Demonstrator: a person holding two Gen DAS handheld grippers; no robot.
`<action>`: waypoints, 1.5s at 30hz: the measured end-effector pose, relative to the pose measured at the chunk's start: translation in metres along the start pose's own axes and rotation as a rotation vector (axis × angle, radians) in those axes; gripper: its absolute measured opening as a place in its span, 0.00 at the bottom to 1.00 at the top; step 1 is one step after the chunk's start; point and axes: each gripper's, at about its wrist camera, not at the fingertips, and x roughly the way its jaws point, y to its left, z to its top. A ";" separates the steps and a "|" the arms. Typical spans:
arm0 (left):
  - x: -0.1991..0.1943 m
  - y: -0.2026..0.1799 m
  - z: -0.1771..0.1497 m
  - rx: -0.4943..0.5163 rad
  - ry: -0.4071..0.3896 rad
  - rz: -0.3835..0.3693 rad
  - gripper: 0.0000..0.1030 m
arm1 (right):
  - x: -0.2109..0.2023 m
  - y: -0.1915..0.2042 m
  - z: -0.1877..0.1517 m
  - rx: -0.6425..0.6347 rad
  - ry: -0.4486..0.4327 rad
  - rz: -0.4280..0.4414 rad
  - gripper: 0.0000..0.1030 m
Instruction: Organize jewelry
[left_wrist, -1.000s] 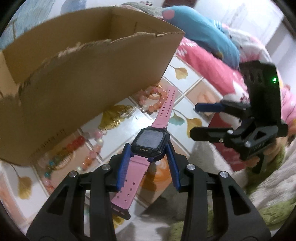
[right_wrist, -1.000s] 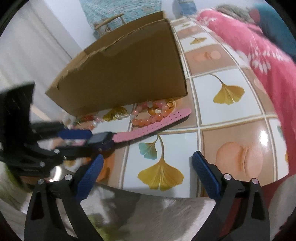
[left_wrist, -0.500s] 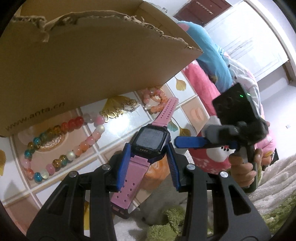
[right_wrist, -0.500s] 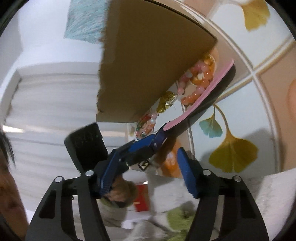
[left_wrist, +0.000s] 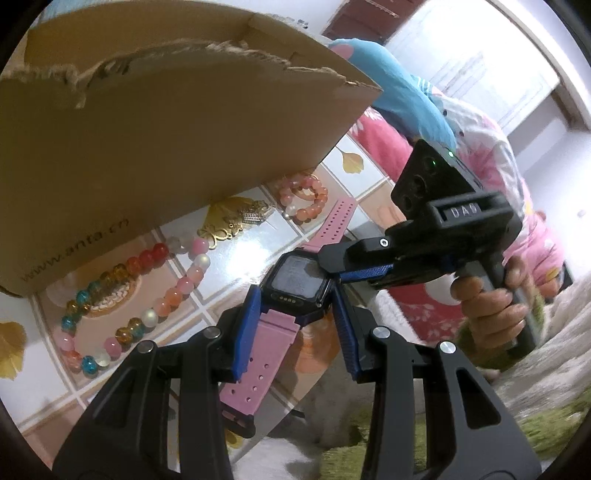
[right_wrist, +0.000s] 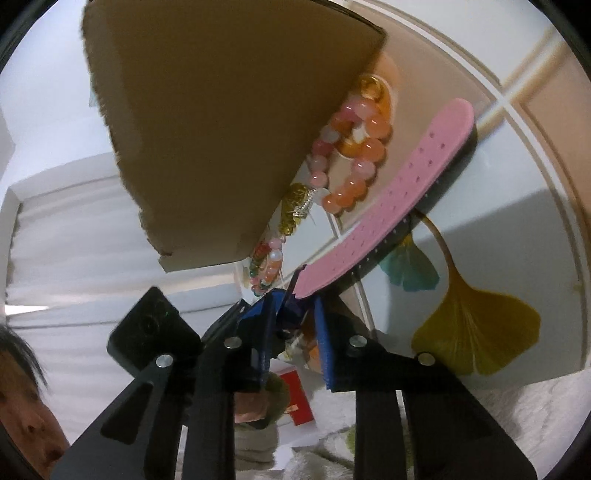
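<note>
Pink watch (left_wrist: 295, 291) clamped by its case between left gripper (left_wrist: 293, 330) pads, off the table (left_wrist: 122, 369) near edge. Right gripper (right_wrist: 291, 332), jaws just closing, nipping the case's far end. Beyond: bead necklace (left_wrist: 147, 295), gold pendant (left_wrist: 236, 219), peach bracelet (left_wrist: 304, 199), cardboard box (left_wrist: 155, 136) crowding behind.

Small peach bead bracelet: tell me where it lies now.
In the left wrist view the small peach bead bracelet lies on the tiled table, beside the cardboard box, near the watch strap's tip.
</note>
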 end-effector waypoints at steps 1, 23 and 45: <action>0.000 -0.003 -0.001 0.022 -0.004 0.019 0.36 | 0.000 -0.002 0.000 0.005 -0.001 -0.006 0.16; 0.022 -0.079 -0.043 0.487 0.013 0.564 0.21 | -0.019 -0.049 -0.011 0.321 0.038 0.138 0.15; 0.013 0.048 0.004 -0.239 0.125 -0.170 0.02 | -0.055 -0.031 -0.001 0.144 -0.042 0.041 0.28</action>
